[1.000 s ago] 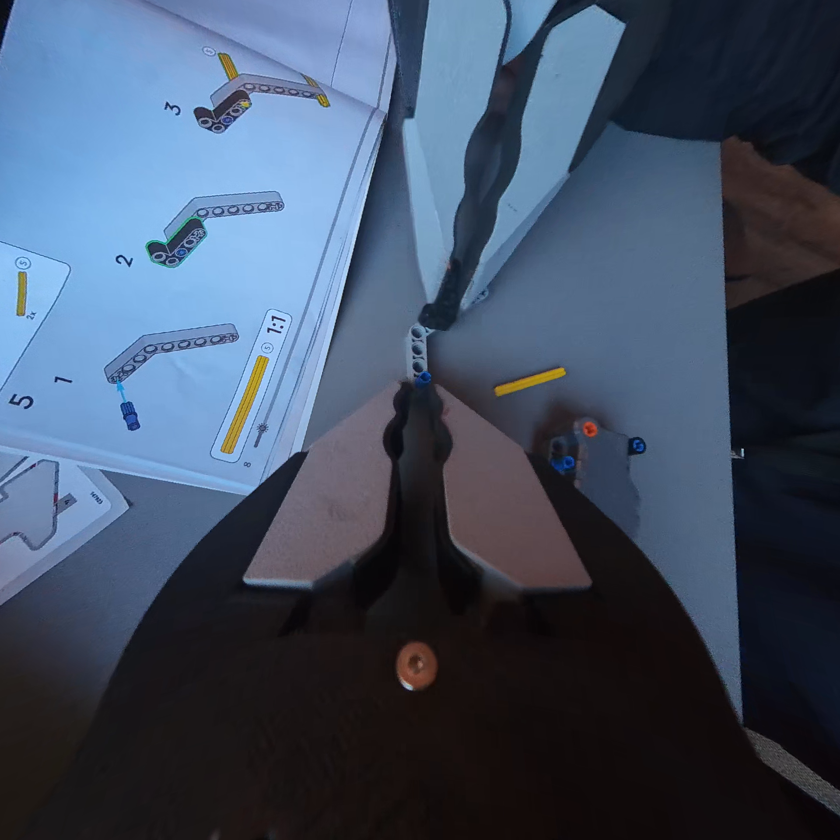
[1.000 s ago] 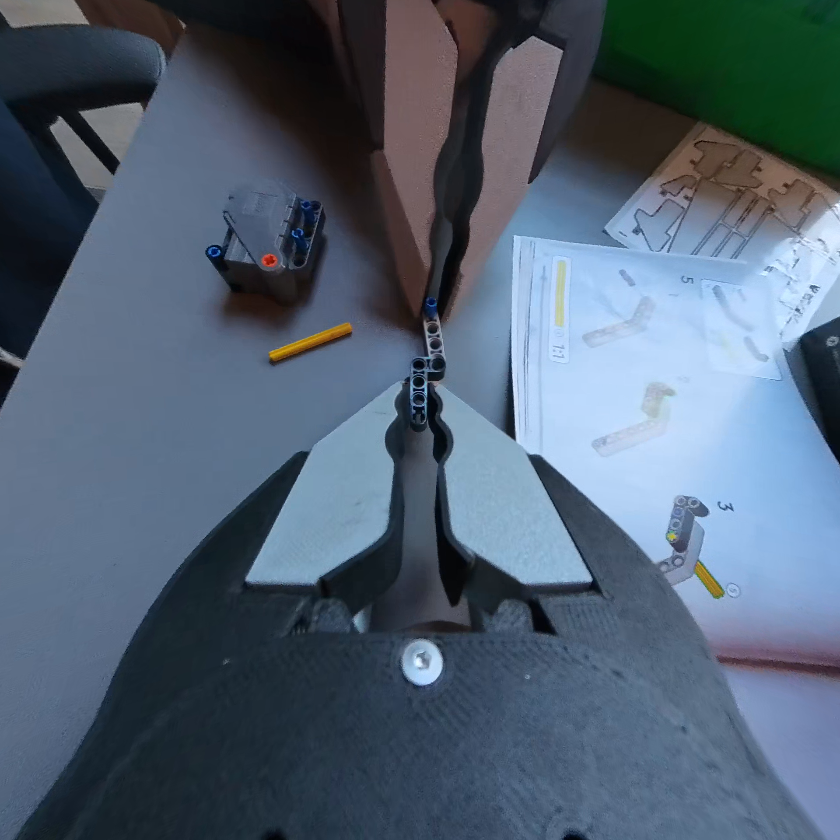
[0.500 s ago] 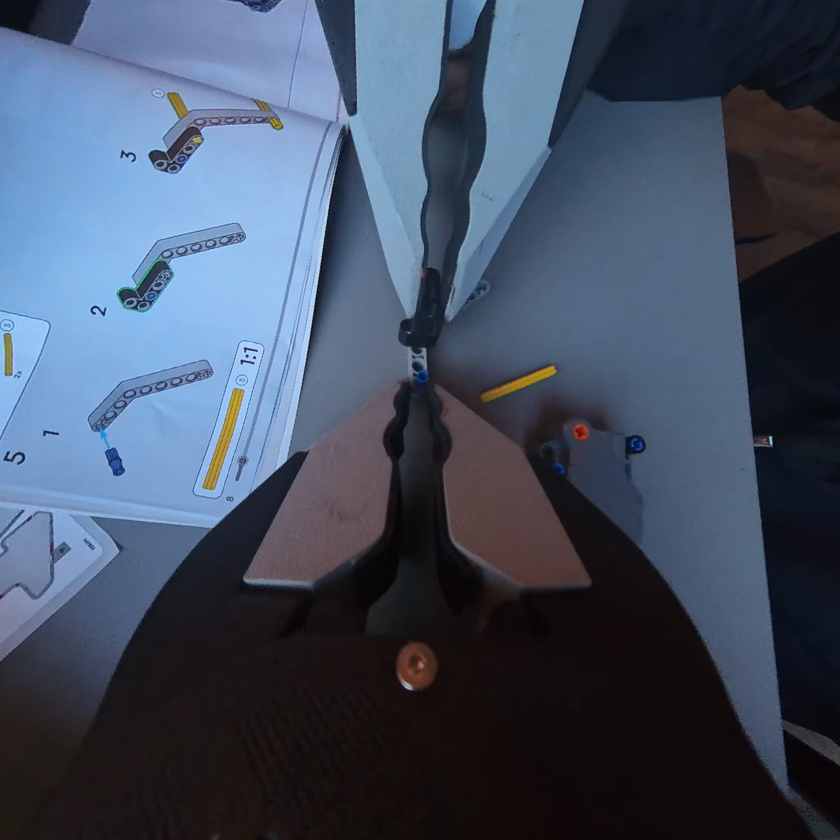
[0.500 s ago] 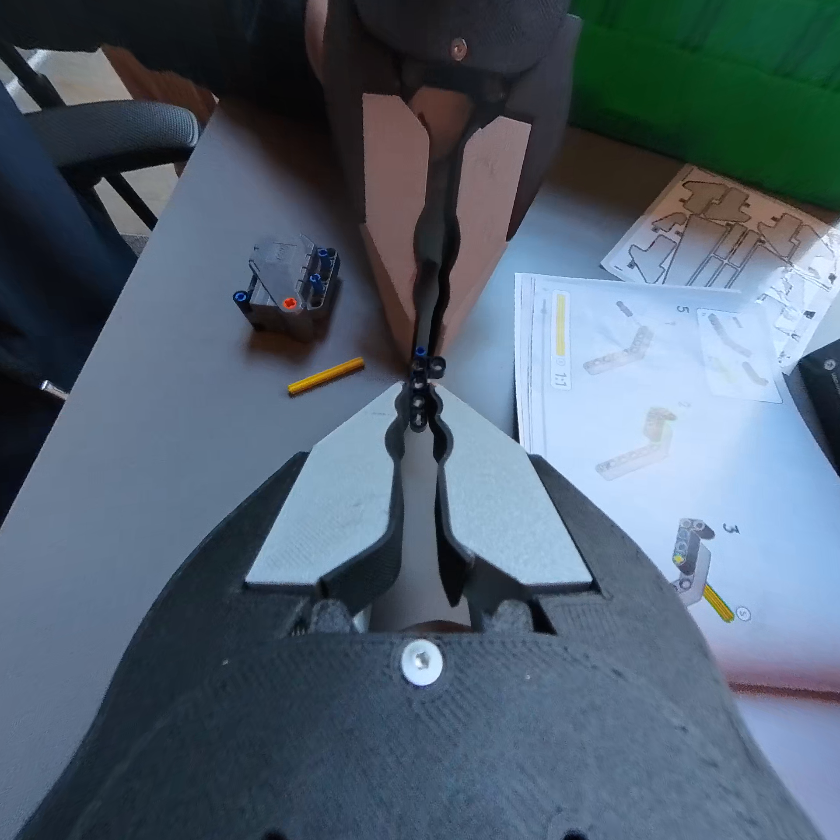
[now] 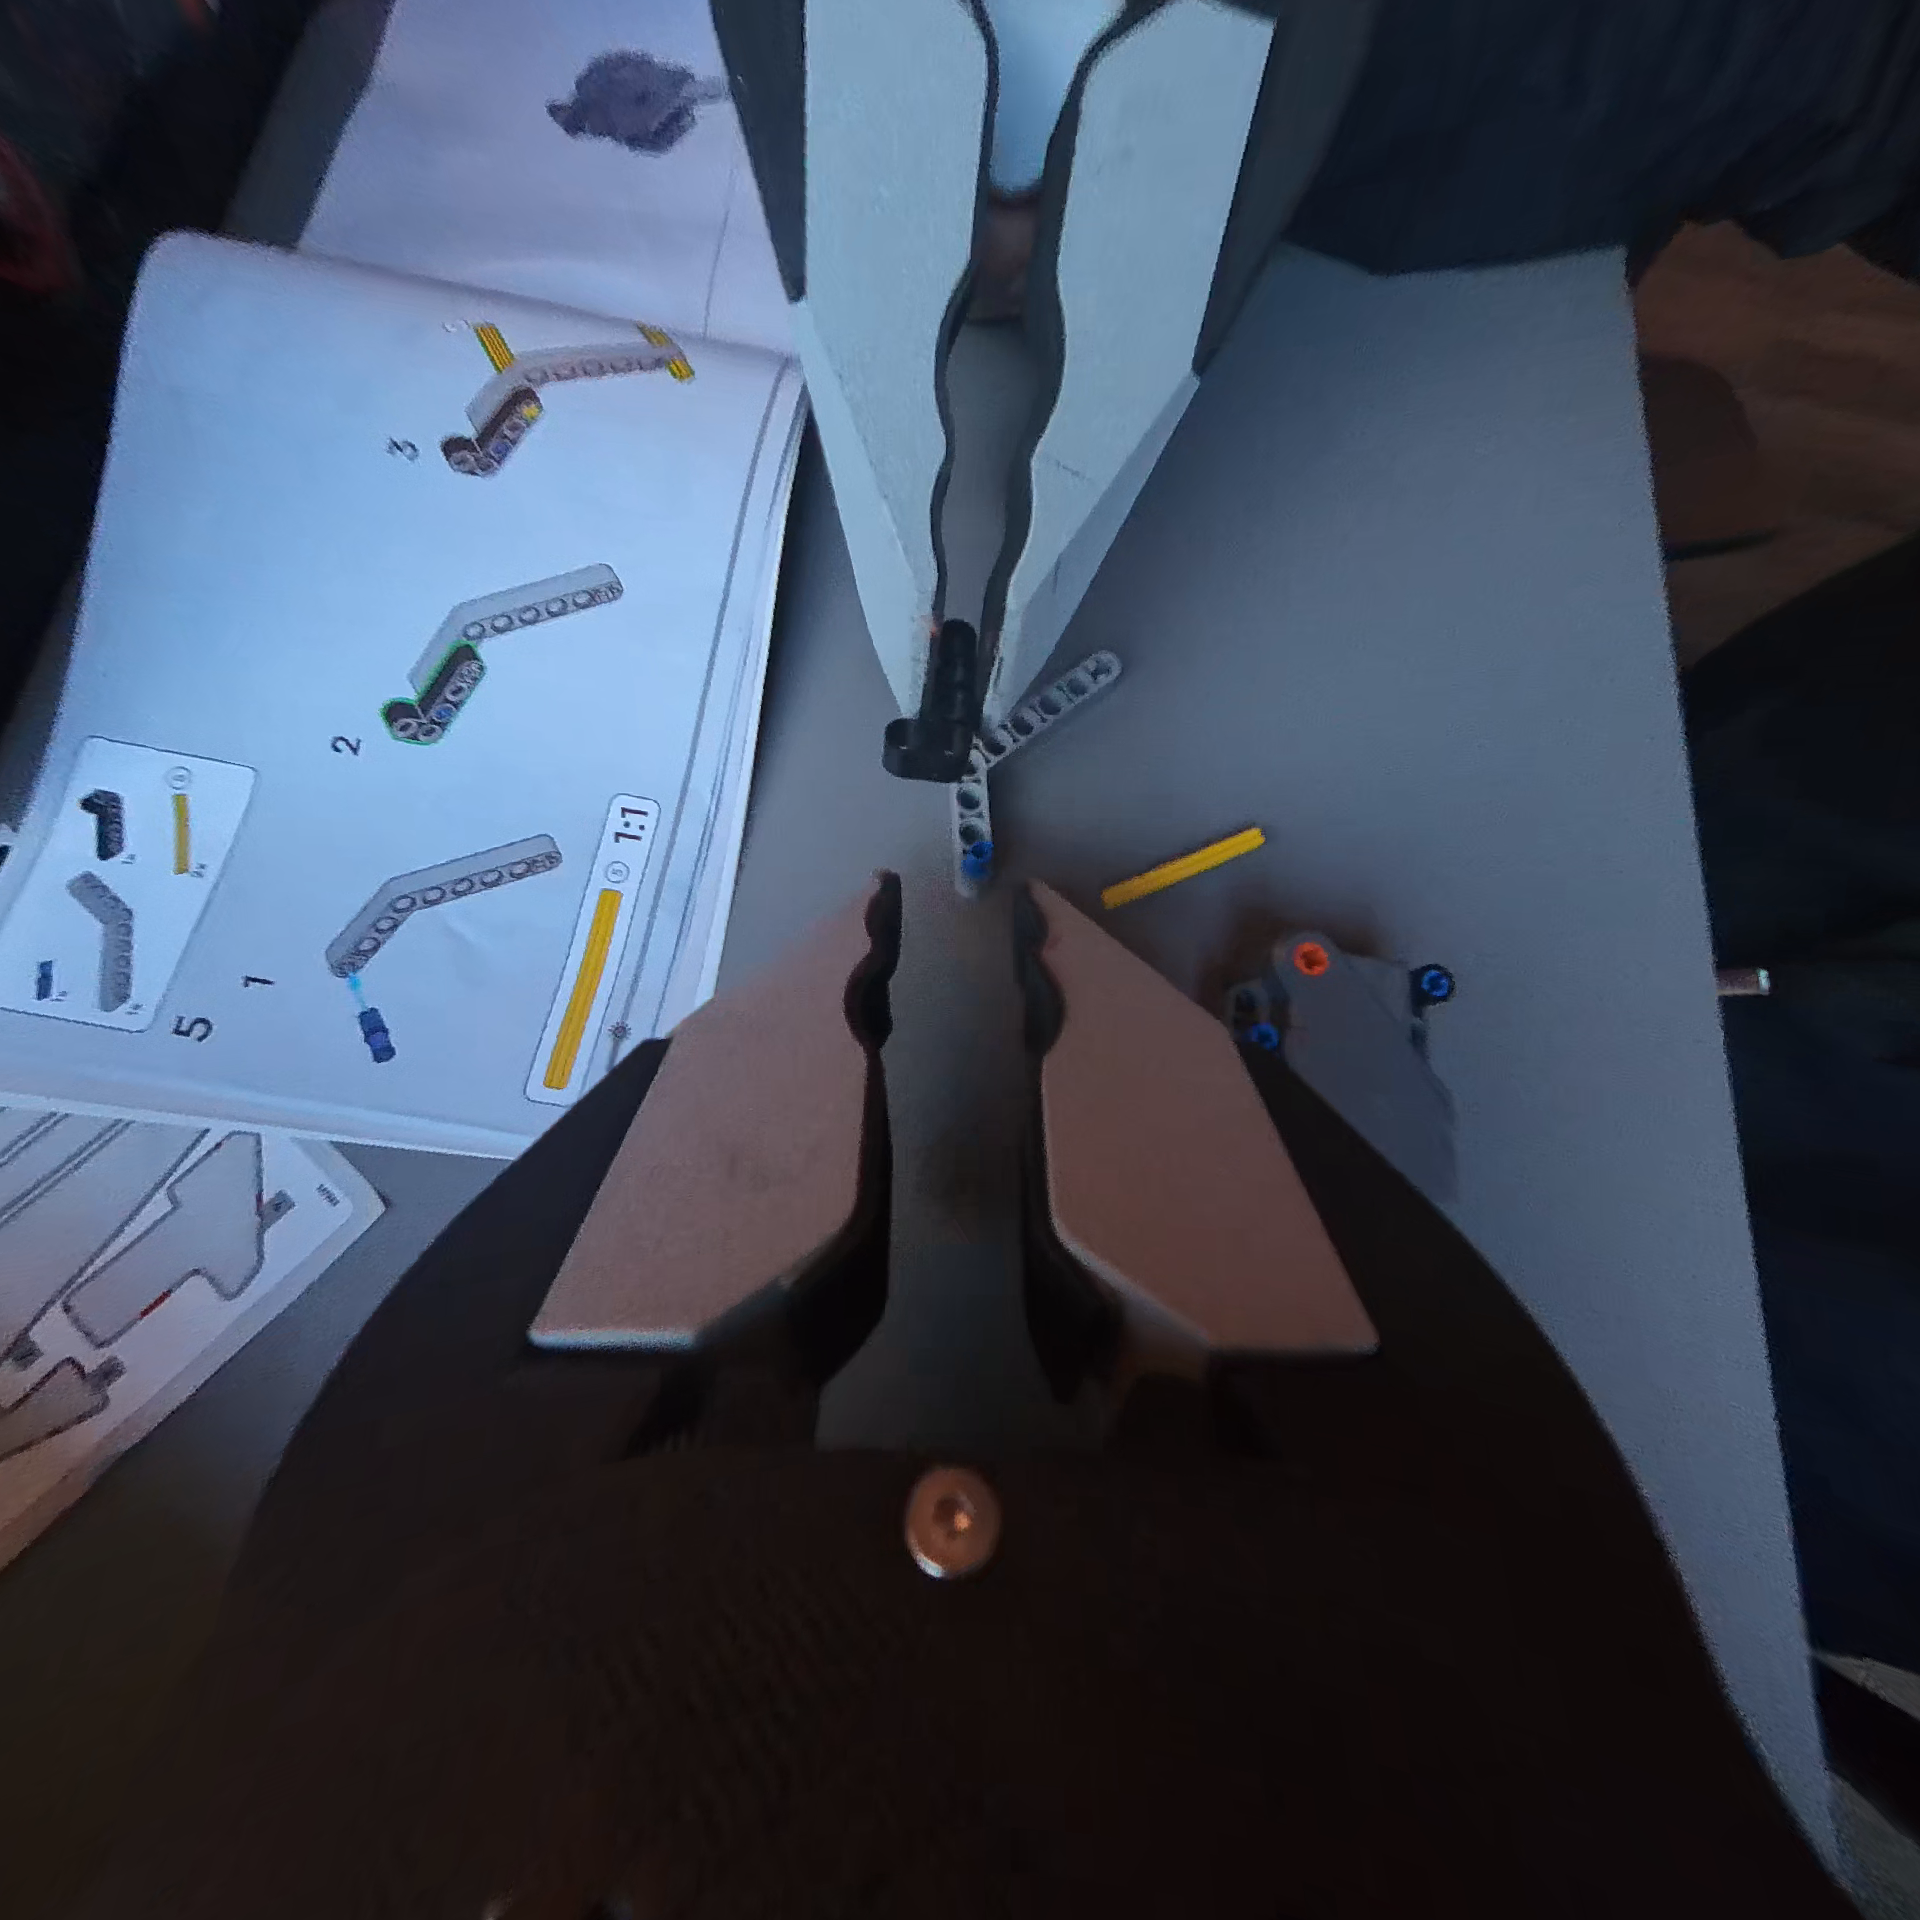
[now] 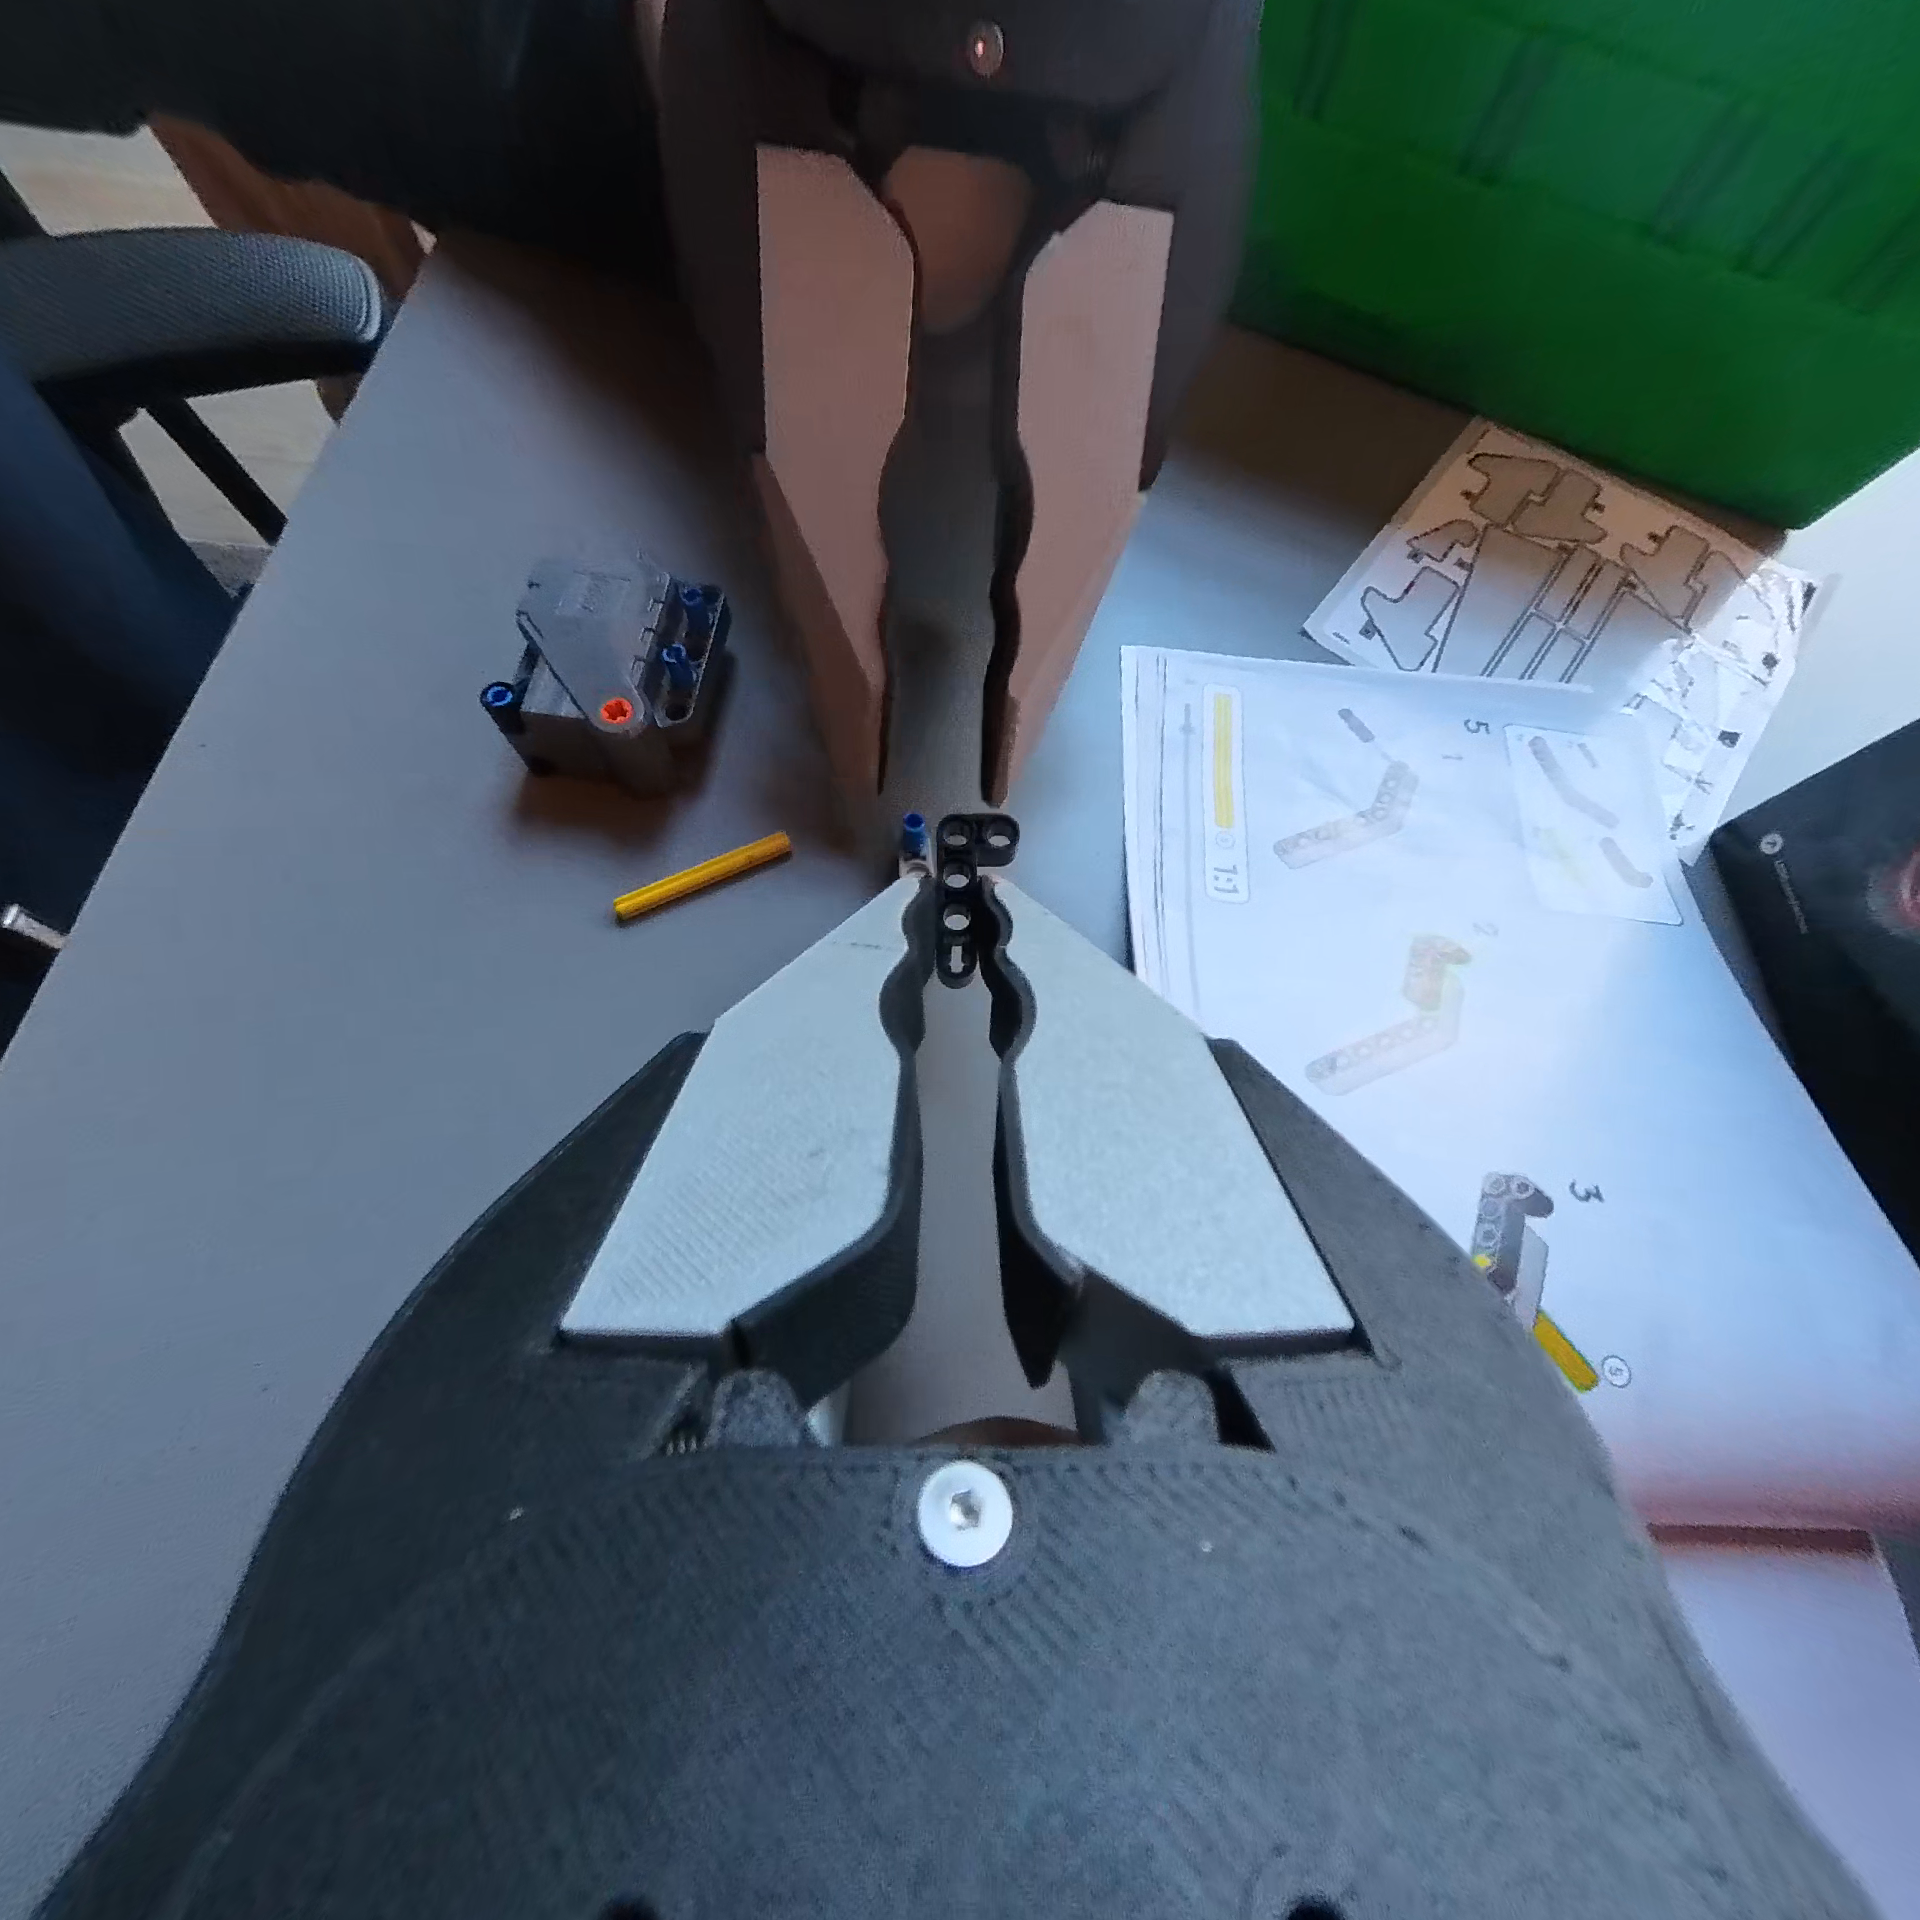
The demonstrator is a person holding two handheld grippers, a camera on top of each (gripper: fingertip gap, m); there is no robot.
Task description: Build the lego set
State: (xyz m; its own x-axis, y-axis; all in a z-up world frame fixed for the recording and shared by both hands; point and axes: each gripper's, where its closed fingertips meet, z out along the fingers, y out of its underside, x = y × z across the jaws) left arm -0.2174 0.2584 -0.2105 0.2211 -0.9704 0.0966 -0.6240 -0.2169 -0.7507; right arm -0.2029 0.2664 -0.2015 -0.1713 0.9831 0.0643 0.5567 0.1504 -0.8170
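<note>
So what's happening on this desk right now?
A person is building a Lego set with two hand-held grippers. The right gripper is clamped on a black L-shaped piece. The left gripper is open, just short of a grey bent beam with a blue pin. An open instruction booklet, yellow axle and grey block lie nearby.

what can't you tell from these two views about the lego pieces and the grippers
- Grey bent beam: in the right wrist view the right gripper and its black L-shaped beam hide almost all of it.
- Whether the black beam is seated on the blue pin: not clear in either view.
- Grey motor block: left wrist view, near side behind the left gripper.
- Sticker sheet: cut off by the frame edge.
</note>
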